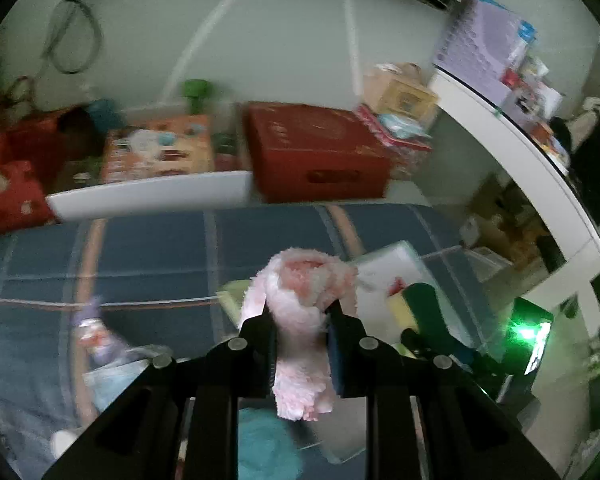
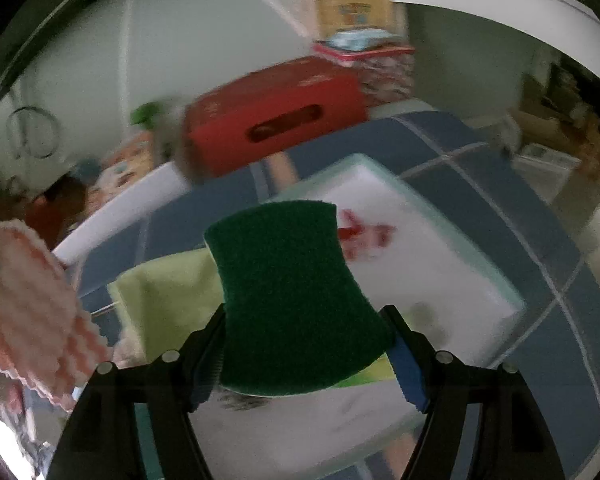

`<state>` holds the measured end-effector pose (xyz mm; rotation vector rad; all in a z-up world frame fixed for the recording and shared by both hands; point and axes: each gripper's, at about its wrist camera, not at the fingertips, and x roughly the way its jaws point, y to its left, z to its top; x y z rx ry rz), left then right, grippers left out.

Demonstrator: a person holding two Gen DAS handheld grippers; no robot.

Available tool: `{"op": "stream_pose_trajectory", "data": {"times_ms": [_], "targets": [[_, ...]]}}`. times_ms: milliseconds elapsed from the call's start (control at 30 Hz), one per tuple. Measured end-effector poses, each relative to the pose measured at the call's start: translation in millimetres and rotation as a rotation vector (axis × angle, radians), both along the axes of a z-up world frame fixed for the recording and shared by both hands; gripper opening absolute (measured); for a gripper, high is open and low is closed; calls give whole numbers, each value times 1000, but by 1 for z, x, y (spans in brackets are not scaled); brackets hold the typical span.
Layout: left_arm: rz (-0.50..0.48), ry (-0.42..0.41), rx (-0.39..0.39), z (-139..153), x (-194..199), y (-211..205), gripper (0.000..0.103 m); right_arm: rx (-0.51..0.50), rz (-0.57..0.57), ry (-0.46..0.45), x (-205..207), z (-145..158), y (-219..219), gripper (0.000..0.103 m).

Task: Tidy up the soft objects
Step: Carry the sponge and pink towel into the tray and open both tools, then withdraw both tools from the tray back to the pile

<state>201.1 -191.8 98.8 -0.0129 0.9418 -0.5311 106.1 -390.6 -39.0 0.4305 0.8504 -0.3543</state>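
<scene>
**Ana:** Above the blue plaid bed cover [image 1: 148,248], both grippers carry something. The left gripper [image 1: 300,316] pinches a pink fluffy cloth [image 1: 300,320] with its jaws close together; the cloth bunches above the fingertips and a tail hangs below them.

**Ben:** And the right gripper [image 2: 308,320]?

**Ana:** Its jaws stand wide, clamped on the 2 sides of a green scouring sponge [image 2: 292,296], which juts forward over the white bin [image 2: 480,280] lying near the right edge of the bed.

**Ben:** What could go wrong?

**Ana:** Both views are smeared, so the hands look to be in motion. The sponge is held only at its back end, and most of it sticks out past the fingertips. A quick swing may twist it out, and it would fall onto the yellow-green cloth [image 2: 168,296] beside the bin rather than inside.

**Ben:** The pink cloth?

**Ana:** Soft pile compresses, so the pinch may be on loose fluff. The hanging tail could snag on the bin's rim and drag the cloth free.

**Ben:** Anything else?

**Ana:** The 2 grippers are near each other; the pink cloth shows at the left edge of the right view. If both head for the bin together, they may collide.
</scene>
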Motion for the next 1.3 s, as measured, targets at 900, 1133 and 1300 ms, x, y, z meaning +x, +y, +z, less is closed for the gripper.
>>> {"op": "stream_pose_trajectory", "data": {"times_ms": [900,1133,1300], "targets": [[44,240,-75,-111,60,-67,79,-6,-160,88,-3,-34,-72,90],[123,208,34,-86,51,-39,87,-64,-118,84,-9,-8,-58,103],[175,154,28,-65,32,2,87,-106,-79,63,-19,14,-36,103]]}}
